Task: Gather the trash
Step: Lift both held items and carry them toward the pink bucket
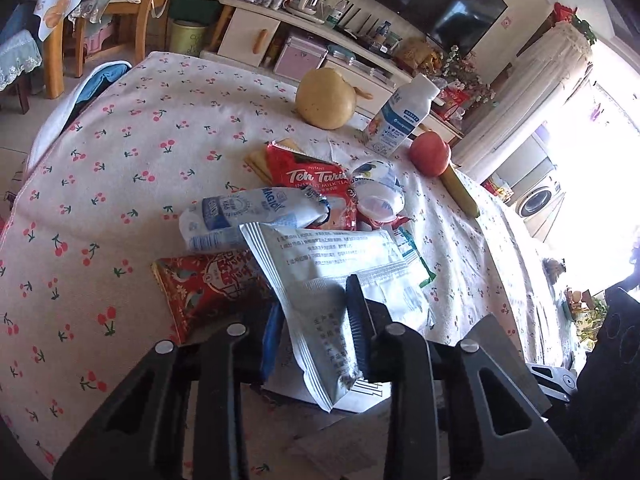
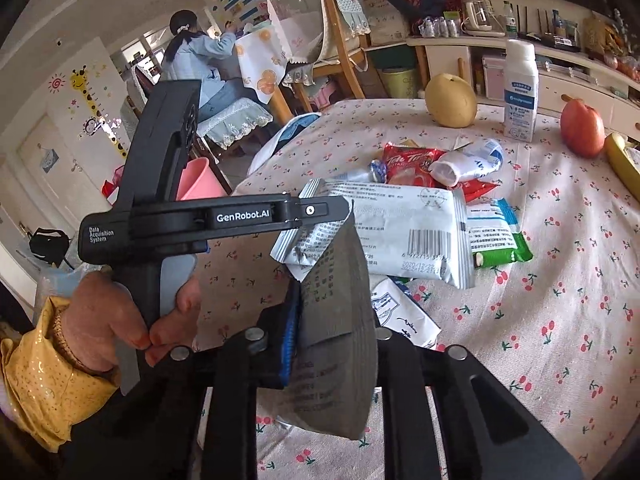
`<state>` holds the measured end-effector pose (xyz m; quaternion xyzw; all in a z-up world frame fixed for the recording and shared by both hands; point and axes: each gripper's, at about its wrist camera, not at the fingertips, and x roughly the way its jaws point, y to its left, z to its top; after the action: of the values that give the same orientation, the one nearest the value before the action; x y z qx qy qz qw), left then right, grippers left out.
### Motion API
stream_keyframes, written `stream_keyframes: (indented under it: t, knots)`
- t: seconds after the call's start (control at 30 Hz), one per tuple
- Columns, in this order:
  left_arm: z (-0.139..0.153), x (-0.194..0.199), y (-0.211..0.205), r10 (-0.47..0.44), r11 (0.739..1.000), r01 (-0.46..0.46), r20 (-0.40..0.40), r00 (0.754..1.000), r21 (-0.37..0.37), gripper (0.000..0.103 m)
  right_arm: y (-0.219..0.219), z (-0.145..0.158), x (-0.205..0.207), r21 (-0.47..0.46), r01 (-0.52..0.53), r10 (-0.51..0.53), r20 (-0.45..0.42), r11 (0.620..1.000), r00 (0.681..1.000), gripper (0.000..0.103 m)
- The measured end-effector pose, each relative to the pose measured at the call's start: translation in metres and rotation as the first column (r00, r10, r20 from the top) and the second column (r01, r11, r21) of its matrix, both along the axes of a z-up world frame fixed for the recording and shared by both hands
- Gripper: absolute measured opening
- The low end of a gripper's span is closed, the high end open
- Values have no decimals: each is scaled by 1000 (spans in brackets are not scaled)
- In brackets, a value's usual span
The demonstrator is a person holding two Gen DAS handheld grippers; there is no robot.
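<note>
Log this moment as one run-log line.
task: collect trash | left tongs: shut on white wrapper | right tongs: shut on same wrapper | other wrappers, fruit, bottle on table

Banana [image 2: 624, 164] cut by right edge. Red packet [image 1: 208, 292] partly under white wrapper [image 1: 320, 280]. Wrapper print illegible.

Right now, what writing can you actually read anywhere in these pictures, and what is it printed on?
"GenRobot.AI": on the left gripper, along its black body.
"Data Acquisition System": on that same body, near the handle.
"INSTANT", "Teh Tari", "INSTANT MILK TEA": on the red sachet.
Silver-white wrapper: dense small print and a barcode with digits, too small to read.
White bottle: blue label, too blurred to read.
Blue-white packet: lettering upside down, not legible.
</note>
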<state>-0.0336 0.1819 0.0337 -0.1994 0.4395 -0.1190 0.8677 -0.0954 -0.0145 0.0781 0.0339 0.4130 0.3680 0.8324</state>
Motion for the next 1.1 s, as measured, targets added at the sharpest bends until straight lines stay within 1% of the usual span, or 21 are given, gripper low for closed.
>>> stream_keyframes:
  t: [0.1,0.13,0.17,0.27,0.4,0.43,0.6,0.63,0.7,0.8,0.9,1.1]
  knots:
    - [6,-3,1,-2,1000,2,20,1000,-18,25,-16,8,2,57,51,-51,-8,997,999,17]
    - [8,-4,1,-4,1000,5,29,1000,-26,24,-22,11,3,78,67,-66,-8,995,998,14]
    - [10,-6,0,-7,999,9,39,999,-33,22,-26,15,2,95,82,-82,-5,992,997,13]
    - [20,-10,-1,-19,999,22,70,997,-38,18,-37,27,3,122,123,-125,14,985,992,12]
    - [28,-14,1,-19,998,25,94,995,-64,15,-44,40,0,127,163,-170,48,978,984,11]
    - [30,-15,2,-18,997,25,101,995,-69,14,-47,44,-1,123,173,-181,56,977,982,9]
    - [42,-21,11,-3,994,17,132,991,-105,11,-51,52,-2,112,215,-224,80,970,971,8]
    - [44,-21,14,3,994,12,139,990,-108,5,-51,53,-2,105,223,-232,88,969,969,8]
    - [48,-23,19,9,992,10,150,989,-123,5,-50,56,-3,92,239,-248,106,967,963,8]
    - [53,-25,24,22,994,-3,168,986,-113,4,-47,61,-3,92,257,-267,124,962,956,8]
    - [55,-26,33,33,991,-11,166,986,-131,4,-43,67,-5,89,266,-276,143,960,950,8]
    - [66,-33,50,66,988,-36,198,978,-153,4,-35,83,-8,89,280,-292,183,956,939,8]
